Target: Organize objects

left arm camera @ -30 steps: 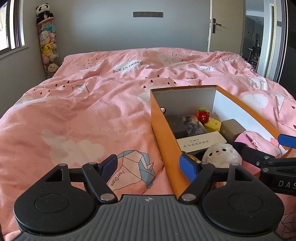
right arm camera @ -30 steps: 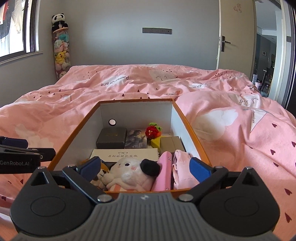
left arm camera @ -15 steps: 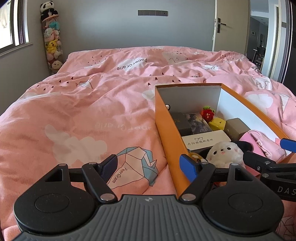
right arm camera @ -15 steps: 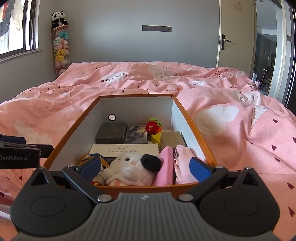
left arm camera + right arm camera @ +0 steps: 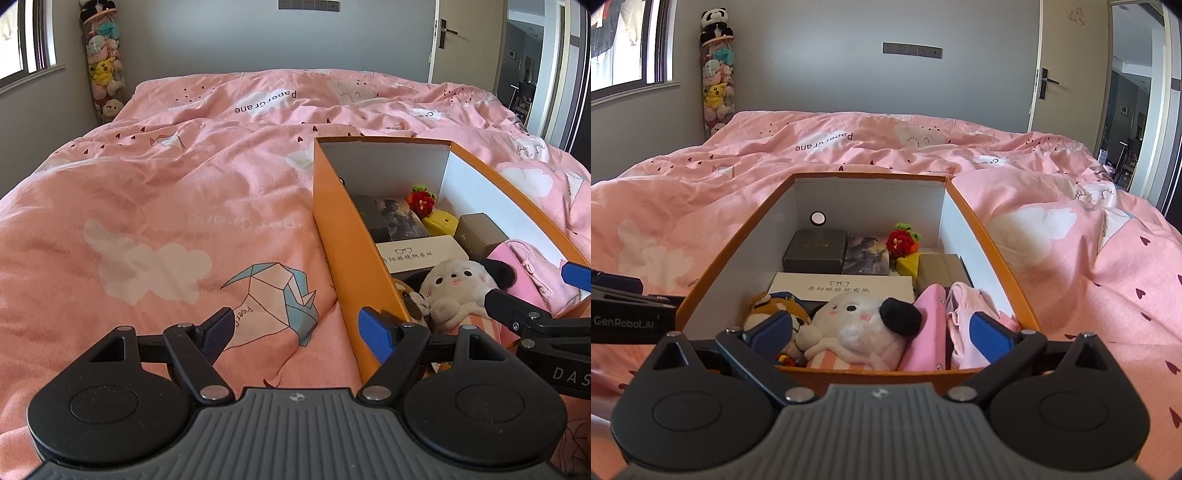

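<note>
Both grippers, left point(image 5: 299, 328) and right point(image 5: 882, 332), gape empty. The orange cardboard box point(image 5: 993, 243) sits on a squishy pink duvet point(image 5: 147, 206), so nudging its rim could tip that white plush dog point(image 5: 860, 325) out.

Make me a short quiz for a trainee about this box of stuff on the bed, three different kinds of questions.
1. True or false: the right gripper is shut on the white plush.
2. Which lies nearest the box's far wall? A) dark box B) pink pouch C) white plush
3. Fill in: the left gripper hangs over the pink ____, left of the box.

Key: 1 false, both grippers are open and empty; 2 A; 3 duvet.
</note>
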Demonstrator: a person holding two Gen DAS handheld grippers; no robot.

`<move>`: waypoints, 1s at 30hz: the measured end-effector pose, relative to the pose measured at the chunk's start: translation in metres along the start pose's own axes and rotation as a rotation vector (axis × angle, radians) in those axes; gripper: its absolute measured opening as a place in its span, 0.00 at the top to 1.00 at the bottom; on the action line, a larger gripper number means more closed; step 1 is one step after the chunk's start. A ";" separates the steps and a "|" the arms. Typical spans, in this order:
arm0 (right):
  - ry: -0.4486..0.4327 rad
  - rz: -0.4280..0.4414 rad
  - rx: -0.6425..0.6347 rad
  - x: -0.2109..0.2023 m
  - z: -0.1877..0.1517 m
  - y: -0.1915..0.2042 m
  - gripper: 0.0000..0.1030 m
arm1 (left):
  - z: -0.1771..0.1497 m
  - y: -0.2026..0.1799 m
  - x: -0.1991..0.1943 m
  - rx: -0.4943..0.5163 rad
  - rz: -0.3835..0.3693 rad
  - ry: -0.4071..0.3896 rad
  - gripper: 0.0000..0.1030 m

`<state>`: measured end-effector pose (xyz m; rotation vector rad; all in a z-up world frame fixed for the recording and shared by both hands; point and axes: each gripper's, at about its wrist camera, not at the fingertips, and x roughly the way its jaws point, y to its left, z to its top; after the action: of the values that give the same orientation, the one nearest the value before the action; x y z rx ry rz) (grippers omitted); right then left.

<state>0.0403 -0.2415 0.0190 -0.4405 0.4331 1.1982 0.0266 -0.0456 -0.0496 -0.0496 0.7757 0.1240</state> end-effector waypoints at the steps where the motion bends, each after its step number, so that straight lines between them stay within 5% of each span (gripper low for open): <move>1: 0.001 0.000 0.000 0.001 0.000 0.000 0.01 | 0.000 0.000 0.000 -0.001 -0.001 0.002 0.13; 30: 0.018 0.003 0.001 0.004 -0.002 0.001 0.01 | -0.001 0.002 0.004 -0.019 -0.013 0.017 0.13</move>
<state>0.0401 -0.2393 0.0152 -0.4501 0.4502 1.1973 0.0285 -0.0436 -0.0533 -0.0734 0.7913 0.1189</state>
